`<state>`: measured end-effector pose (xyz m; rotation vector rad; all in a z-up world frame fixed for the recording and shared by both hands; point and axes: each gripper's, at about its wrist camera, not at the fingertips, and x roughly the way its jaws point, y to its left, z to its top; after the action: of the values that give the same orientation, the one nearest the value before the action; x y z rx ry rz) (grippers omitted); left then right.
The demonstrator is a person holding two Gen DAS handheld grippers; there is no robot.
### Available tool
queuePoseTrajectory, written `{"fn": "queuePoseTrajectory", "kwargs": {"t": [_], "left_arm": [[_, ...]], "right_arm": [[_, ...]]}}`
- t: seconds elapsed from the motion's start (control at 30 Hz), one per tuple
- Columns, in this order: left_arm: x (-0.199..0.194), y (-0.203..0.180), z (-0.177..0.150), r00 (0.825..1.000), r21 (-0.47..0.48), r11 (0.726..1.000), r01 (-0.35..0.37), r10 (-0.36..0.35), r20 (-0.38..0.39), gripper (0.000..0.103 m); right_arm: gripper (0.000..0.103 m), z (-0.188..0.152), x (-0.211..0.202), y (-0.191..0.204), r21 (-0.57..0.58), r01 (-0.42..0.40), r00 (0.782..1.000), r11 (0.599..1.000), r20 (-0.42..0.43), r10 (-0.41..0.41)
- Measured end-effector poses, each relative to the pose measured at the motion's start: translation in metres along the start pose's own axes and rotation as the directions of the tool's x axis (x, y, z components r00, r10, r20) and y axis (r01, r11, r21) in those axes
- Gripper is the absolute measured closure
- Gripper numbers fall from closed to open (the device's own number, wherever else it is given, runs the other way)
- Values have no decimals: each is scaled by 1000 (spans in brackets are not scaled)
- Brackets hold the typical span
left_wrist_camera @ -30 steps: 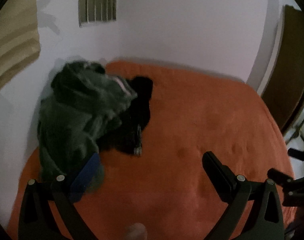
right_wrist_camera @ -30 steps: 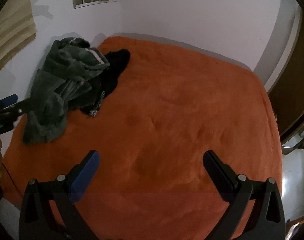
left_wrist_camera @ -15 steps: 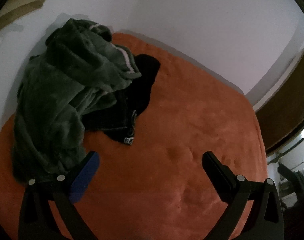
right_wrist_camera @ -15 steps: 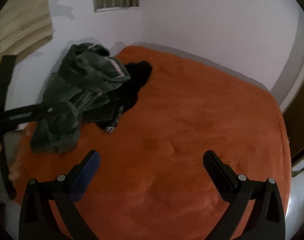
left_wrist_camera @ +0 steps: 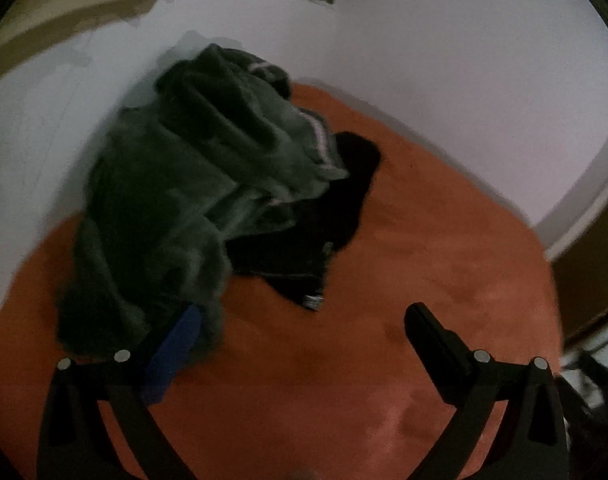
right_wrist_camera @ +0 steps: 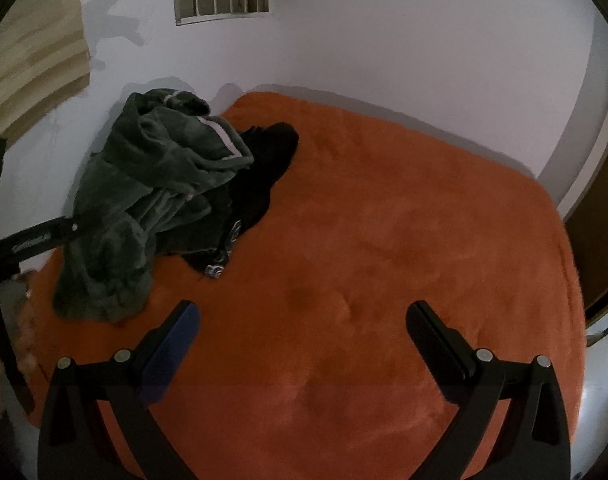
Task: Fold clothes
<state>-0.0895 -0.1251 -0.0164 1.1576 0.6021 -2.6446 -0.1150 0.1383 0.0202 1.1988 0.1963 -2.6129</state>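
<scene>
Hovering wide-jawed, both grippers (left_wrist_camera: 300,320) (right_wrist_camera: 302,316), over bare bed (right_wrist_camera: 383,240); clothes (right_wrist_camera: 152,200) crowding the wall-side edge.

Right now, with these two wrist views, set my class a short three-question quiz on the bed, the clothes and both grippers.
1. True or false: the grey fleece garment lies partly on top of the black garment.
2. Multiple choice: where on the orange bed cover is the clothes pile? A) the middle, B) the far left corner by the wall, C) the near right edge.
3. Short answer: how do the jaws of the left gripper and the right gripper stand, and does either hold anything?

Key
1. True.
2. B.
3. Both wide open; neither holds anything.
</scene>
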Motion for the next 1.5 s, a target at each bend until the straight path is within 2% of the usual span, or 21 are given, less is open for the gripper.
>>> {"fn": "queuePoseTrajectory", "kwargs": {"t": [0.1, 0.2, 0.23, 0.33, 0.37, 0.47, 0.53, 0.63, 0.83, 0.87, 0.93, 1.0, 1.1, 1.2, 1.3, 1.37, 1.5], "left_arm": [[-5, 11, -6, 998, -41, 998, 46, -45, 40, 0], [3, 11, -5, 998, 19, 998, 62, -62, -10, 1], [6, 9, -5, 998, 50, 997, 51, -50, -24, 2], [11, 2, -5, 998, 148, 986, -69, 68, 13, 10], [16, 6, -4, 998, 139, 988, -62, 62, 4, 11], [30, 18, -1, 999, 110, 993, -42, 45, -25, 29], [43, 28, 1, 998, 88, 996, -20, 25, -60, 56], [66, 44, 4, 993, 64, 998, 21, -14, -116, 68], [83, 65, 23, 987, -20, 994, 112, -113, -110, 68], [84, 69, 26, 992, -25, 995, 94, -96, -84, 68], [84, 73, 29, 1000, 0, 1000, 6, -6, -13, 66], [89, 77, 31, 996, 21, 996, -89, 88, 35, 58], [108, 91, 32, 994, 21, 994, -107, 107, 2, 52], [124, 98, 34, 985, 61, 984, -169, 171, -26, 49], [134, 107, 38, 983, 25, 984, -177, 178, -40, 37], [141, 115, 43, 988, -7, 989, -150, 150, -44, 37], [155, 113, 40, 982, 27, 984, -179, 180, -55, 37]], "right_arm": [[0, 5, 8, 5, -6, -15, 1000, 1000, -15, 15], [0, 12, 14, 10, -18, -21, 1000, 1000, 5, 21], [0, 14, 16, 11, -18, -26, 1000, 1000, 9, 26], [0, 20, 26, 15, -23, -41, 999, 999, 21, 42], [0, 22, 30, 17, -27, -46, 999, 999, 25, 47], [0, 28, 45, 27, -57, -53, 998, 997, 33, 55], [0, 33, 57, 34, -72, -67, 997, 995, 39, 70], [0, 43, 77, 46, -64, -103, 993, 993, 49, 107], [0, 76, 124, 77, -23, -206, 977, 978, 53, 207], [0, 80, 133, 82, -14, -217, 975, 976, 52, 217], [0, 87, 150, 93, 8, -244, 969, 970, 48, 243], [0, 92, 167, 103, 22, -268, 963, 963, 30, 267], [0, 98, 194, 116, 31, -271, 963, 962, 1, 271], [0, 102, 213, 126, 0, -241, 970, 970, 10, 241], [0, 104, 230, 138, -55, -222, 974, 973, 28, 224], [0, 106, 240, 146, -87, -239, 970, 967, 22, 242], [0, 113, 264, 159, -72, -276, 961, 958, -8, 276]]}}
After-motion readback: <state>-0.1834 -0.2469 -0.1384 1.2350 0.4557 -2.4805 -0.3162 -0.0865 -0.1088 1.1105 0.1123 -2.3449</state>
